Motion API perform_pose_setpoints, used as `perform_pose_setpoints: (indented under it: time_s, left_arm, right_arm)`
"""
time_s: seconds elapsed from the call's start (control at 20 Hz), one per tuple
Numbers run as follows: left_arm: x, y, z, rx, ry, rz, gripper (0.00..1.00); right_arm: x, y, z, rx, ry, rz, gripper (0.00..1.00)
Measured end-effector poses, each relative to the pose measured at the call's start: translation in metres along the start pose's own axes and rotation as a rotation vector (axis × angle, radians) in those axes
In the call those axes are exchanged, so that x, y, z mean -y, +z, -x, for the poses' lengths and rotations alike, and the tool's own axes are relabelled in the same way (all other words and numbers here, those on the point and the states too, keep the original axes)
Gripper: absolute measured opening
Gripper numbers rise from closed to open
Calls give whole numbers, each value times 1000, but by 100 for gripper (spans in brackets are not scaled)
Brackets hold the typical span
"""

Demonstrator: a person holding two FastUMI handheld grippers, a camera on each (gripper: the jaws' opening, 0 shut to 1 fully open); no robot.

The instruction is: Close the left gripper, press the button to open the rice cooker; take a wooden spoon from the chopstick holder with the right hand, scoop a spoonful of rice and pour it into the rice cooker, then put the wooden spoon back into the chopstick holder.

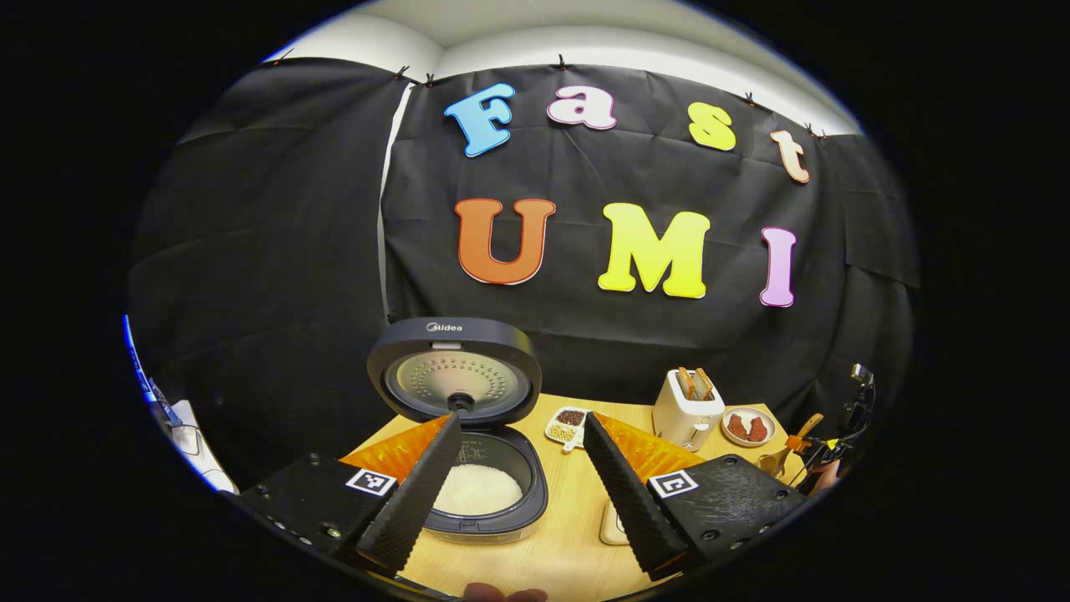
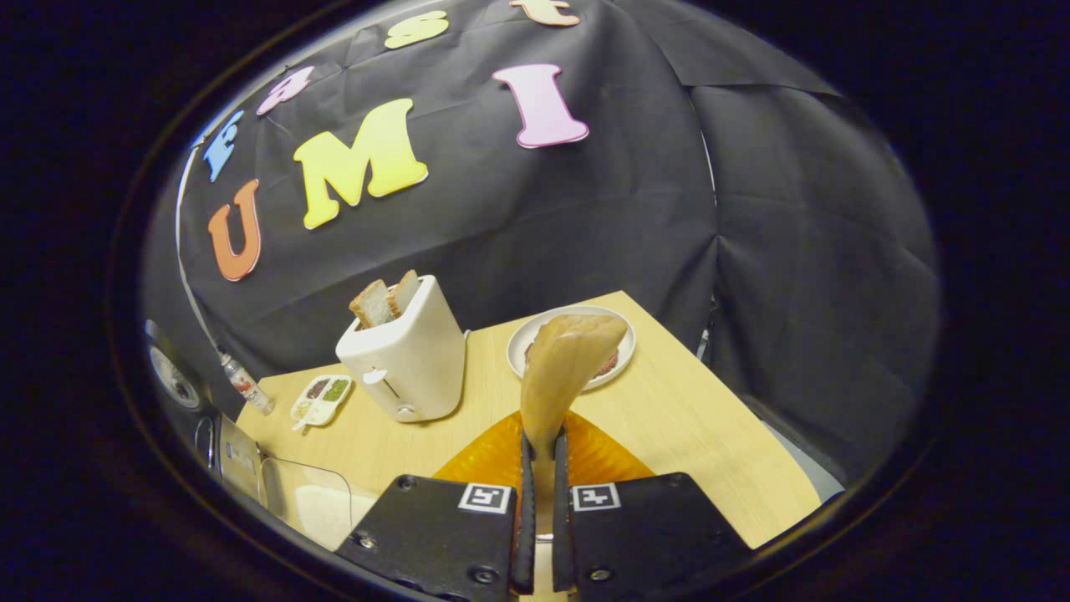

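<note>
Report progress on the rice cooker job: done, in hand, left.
Done: the rice cooker stands open, lid up, with white rice in the pot. In hand: the right gripper is shut on the wooden spoon, bowl raised in front of the plate. Whether a scoop has been poured yet, I cannot tell. Left: returning the spoon to its holder. The left gripper is open.

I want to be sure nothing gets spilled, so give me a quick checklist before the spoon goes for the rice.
1. Rice cooker lid open: ok, raised, white rice visible in the pot.
2. Wooden spoon held by right gripper: ok, both fingers press its handle.
3. Spoon bowl empty: cannot tell, its back faces the camera.
4. Left gripper out of the way: not ok, open, hovering by the cooker.
5. Clear container of rice within reach: ok, beside the right gripper.
</note>
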State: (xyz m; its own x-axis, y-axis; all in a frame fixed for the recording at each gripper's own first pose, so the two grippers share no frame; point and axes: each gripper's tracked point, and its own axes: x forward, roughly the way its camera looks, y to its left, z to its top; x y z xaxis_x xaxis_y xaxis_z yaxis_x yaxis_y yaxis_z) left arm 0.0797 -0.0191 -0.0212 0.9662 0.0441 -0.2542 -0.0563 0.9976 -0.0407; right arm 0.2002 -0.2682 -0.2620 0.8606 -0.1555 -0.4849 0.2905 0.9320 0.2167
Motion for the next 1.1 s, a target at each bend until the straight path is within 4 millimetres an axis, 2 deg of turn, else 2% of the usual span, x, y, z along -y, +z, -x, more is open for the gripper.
perform_pose_setpoints:
  time_s: [0.2,0.35,0.4,0.45,0.5,0.55,0.6,0.7,0.8,0.85,1.0,1.1]
  left_arm:
    - [-4,19,-2,39,9,8,95]
    - [-13,35,-2,90,18,-32,95]
    - [-15,40,-2,107,18,-35,95]
    - [-17,45,-3,123,17,-26,94]
    - [-20,49,-3,139,18,-14,94]
    - [-21,54,-4,157,18,-8,94]
    - [-21,58,-4,172,14,-8,94]
    - [-25,65,-4,202,11,-16,94]
    - [-27,74,-5,236,9,-28,94]
    - [-28,80,-6,252,11,-33,94]
    - [-32,85,-15,274,16,-8,94]
    - [-39,87,-24,286,30,-8,94]
  right_arm:
    - [5,-8,-3,-11,23,-25,16]
    - [10,2,9,23,19,-6,23]
    - [14,6,13,30,11,11,37]
    - [11,13,23,41,6,18,41]
    - [14,23,30,57,-4,24,52]
    - [18,29,37,71,-14,30,53]
    - [21,36,45,85,-25,36,60]
    - [26,55,66,124,-42,48,63]
    - [26,70,86,162,-55,70,73]
    - [24,74,98,173,-56,81,72]
    - [12,89,132,216,-45,92,94]
    - [8,96,154,247,-44,76,94]
